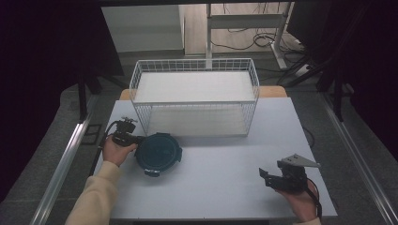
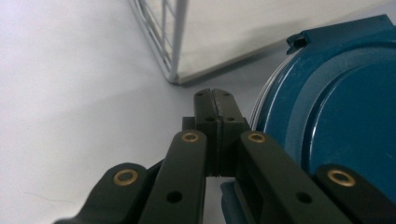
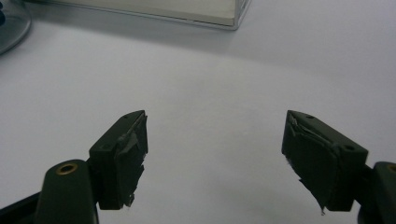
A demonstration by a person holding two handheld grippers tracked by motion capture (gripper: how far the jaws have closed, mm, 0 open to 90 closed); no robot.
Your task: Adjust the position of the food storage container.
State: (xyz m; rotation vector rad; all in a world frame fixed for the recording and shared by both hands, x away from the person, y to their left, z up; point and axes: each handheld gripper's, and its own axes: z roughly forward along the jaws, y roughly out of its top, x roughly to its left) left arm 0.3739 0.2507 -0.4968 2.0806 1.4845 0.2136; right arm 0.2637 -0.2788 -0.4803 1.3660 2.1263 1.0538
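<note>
A round dark-blue lidded container (image 1: 158, 153) lies on the pale table (image 1: 225, 187), left of centre. My left gripper (image 1: 137, 139) rests at its left rim, held in a hand in a cream sleeve. In the left gripper view the jaws (image 2: 215, 100) are pressed together with nothing visible between them, and the blue container (image 2: 336, 121) sits right beside them. My right gripper (image 1: 264, 176) stays low over the table at the near right. Its jaws (image 3: 215, 140) stand apart over bare table, holding nothing.
A white wire basket (image 1: 195, 96) with a flat white floor stands at the back centre of the table; its corner (image 2: 170, 46) is just beyond the left gripper. The basket's bottom edge (image 3: 187, 11) is far ahead of the right gripper. A desk frame and cables lie beyond the table.
</note>
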